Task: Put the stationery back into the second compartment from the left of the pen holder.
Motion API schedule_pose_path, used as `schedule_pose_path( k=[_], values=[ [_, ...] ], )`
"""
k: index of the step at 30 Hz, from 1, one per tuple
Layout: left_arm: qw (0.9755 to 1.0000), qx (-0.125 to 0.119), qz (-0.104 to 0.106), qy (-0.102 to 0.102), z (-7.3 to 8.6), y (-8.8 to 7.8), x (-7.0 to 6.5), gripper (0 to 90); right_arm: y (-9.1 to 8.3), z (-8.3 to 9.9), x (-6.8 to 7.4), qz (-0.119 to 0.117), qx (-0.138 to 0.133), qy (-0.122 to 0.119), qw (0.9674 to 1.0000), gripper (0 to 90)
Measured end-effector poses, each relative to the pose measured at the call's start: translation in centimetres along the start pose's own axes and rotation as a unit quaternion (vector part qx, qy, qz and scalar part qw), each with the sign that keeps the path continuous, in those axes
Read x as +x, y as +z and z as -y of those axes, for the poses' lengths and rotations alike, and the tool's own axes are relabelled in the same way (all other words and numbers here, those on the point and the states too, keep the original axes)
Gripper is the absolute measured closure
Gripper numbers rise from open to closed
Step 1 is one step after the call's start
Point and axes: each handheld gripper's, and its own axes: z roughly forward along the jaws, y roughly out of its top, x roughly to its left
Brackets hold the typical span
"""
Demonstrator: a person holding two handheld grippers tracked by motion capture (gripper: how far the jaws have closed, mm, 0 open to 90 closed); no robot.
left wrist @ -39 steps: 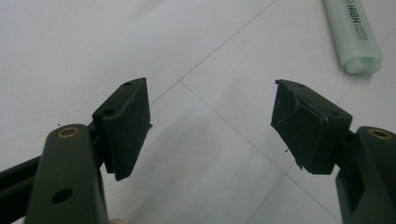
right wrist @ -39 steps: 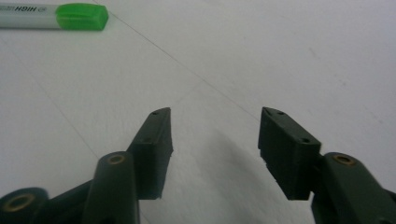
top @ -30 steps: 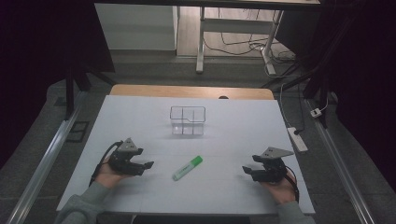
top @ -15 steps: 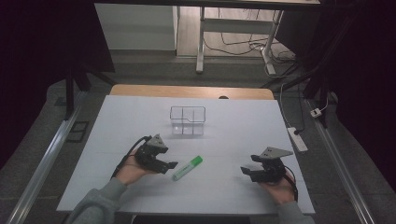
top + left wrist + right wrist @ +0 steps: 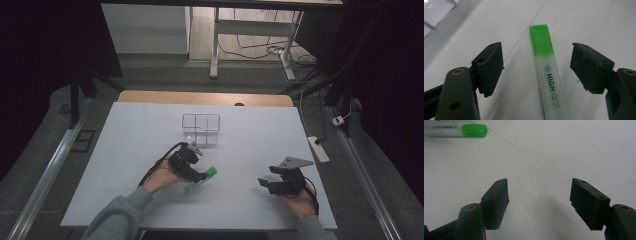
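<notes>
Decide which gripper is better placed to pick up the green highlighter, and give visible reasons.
Left. The left gripper already has the highlighter lying between its open jaws, not yet touching. The right gripper sits farther off, open over bare table.

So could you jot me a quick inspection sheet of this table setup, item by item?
Surface: white table, flat, faint seam lines.
Job's things: green-capped highlighter lying flat; clear plastic box behind it, apparently empty.
Clutter: nothing seen.
Grippers: left gripper open, jaws either side of the highlighter without touching it; right gripper open over bare table.
Cables: black cable trailing from the left gripper; power strip on the floor to the right.
Surroundings: dark room, desk legs behind.
</notes>
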Motion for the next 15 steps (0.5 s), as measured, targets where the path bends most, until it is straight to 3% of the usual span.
schedule_pose_path(
  k=[10, 15],
  values=[
    [0.9998, 0.021, -0.001, 0.005, -0.7, 1.7, 0.2, 31.2, 0.1, 0.0, -0.1, 0.003, 0.003, 0.003, 1.0, 31.2],
    [0.9993, 0.031, 0.005, 0.018, -1.0, 2.5, -0.1, 33.5, 0.2, 0.1, -0.1, 0.005, 0.005, 0.006, 1.0, 31.3]
  ],
)
